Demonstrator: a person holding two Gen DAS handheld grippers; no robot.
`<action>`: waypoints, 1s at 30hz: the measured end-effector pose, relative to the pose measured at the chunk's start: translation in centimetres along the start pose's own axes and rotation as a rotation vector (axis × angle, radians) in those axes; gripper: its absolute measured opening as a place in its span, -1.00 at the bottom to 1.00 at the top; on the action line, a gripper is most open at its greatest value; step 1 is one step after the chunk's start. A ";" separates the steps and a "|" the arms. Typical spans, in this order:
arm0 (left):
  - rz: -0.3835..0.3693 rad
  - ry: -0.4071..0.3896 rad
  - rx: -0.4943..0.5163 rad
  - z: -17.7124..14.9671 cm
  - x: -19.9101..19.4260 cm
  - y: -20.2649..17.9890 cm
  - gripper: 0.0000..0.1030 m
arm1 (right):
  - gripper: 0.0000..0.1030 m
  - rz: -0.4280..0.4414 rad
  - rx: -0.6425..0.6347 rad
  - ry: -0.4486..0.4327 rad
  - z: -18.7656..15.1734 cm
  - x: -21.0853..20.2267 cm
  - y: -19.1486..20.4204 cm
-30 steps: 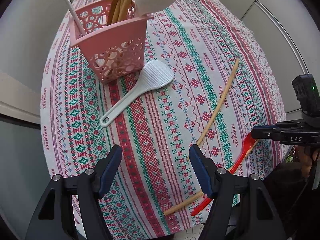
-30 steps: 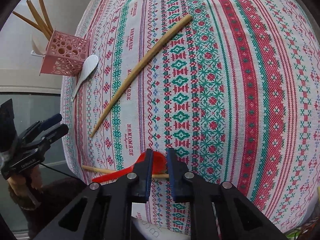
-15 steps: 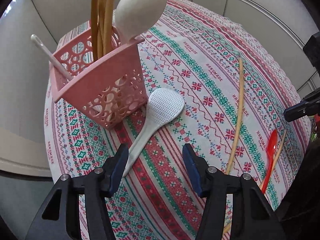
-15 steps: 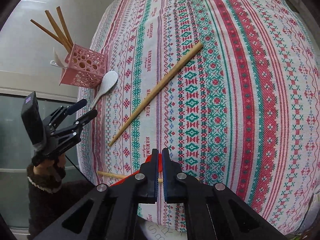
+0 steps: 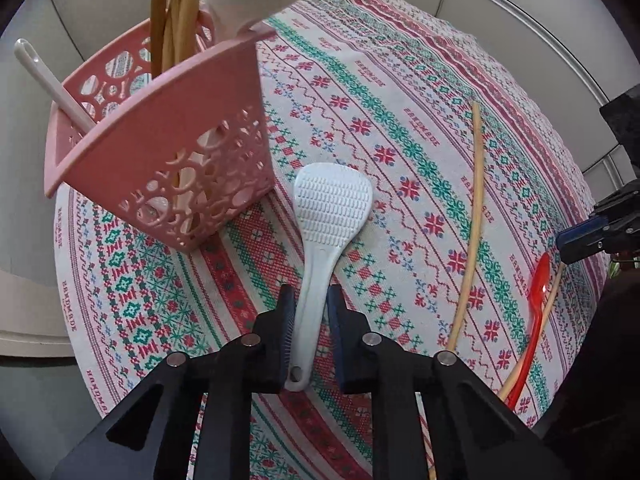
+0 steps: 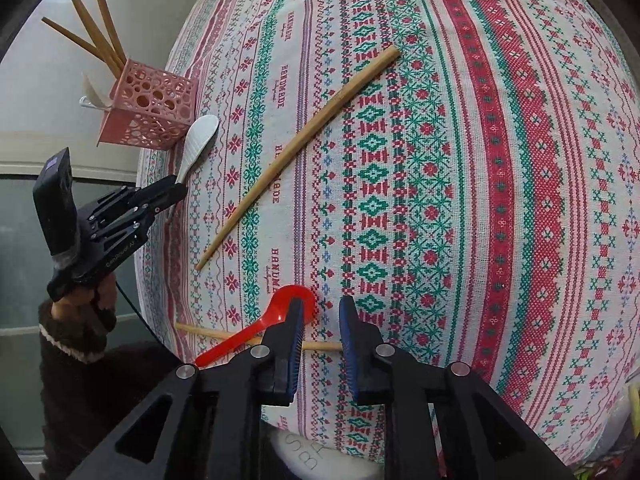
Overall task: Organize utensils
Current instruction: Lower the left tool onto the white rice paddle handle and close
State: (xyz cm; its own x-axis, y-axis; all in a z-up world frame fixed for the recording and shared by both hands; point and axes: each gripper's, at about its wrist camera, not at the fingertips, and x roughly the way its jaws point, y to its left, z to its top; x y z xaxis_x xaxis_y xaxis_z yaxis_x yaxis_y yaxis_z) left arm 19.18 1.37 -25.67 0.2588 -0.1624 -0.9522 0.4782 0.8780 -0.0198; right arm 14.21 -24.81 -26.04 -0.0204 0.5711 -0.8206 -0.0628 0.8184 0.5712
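While left claw (image 5: 311,322) pinches handle, white rice paddle (image 5: 326,216) lies flat, dimpled.

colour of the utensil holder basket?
Pink, with round cut-outs: the basket shows best in the left wrist view.

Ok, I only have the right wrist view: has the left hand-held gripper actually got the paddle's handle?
Observer: Yes. The left wrist view shows the left hand-held gripper shut on the handle of the paddle, which lies flat on the cloth.
Operator: Where on the handle?
Observer: Near its end, just short of the hanging hole.
Operator: Is the paddle's head touching the basket?
Observer: No. A strip of cloth shows between the head and the basket.
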 end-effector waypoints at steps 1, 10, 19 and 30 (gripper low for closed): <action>-0.008 0.012 0.006 -0.2 -0.1 -0.4 -0.70 | -0.62 0.001 0.002 0.006 0.0 0.4 0.3; -0.086 0.111 0.111 -2.6 -0.6 -3.9 -0.70 | 0.02 0.006 0.014 0.023 -0.2 2.7 1.5; -0.032 0.032 0.066 0.0 0.1 -5.2 -0.12 | 0.08 -0.092 -0.038 -0.045 -0.2 4.1 4.8; 0.043 0.016 0.048 3.2 1.9 -5.8 -0.07 | 0.08 -0.100 0.009 -0.019 -0.4 4.6 6.3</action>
State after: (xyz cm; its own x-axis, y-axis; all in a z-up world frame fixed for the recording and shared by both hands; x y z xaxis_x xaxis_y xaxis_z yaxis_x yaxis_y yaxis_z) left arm 19.61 -5.49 -26.33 0.2665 -0.1174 -0.9567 0.5070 0.8612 0.0355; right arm 13.35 -17.02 -26.22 0.0048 0.4879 -0.8729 -0.0547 0.8717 0.4870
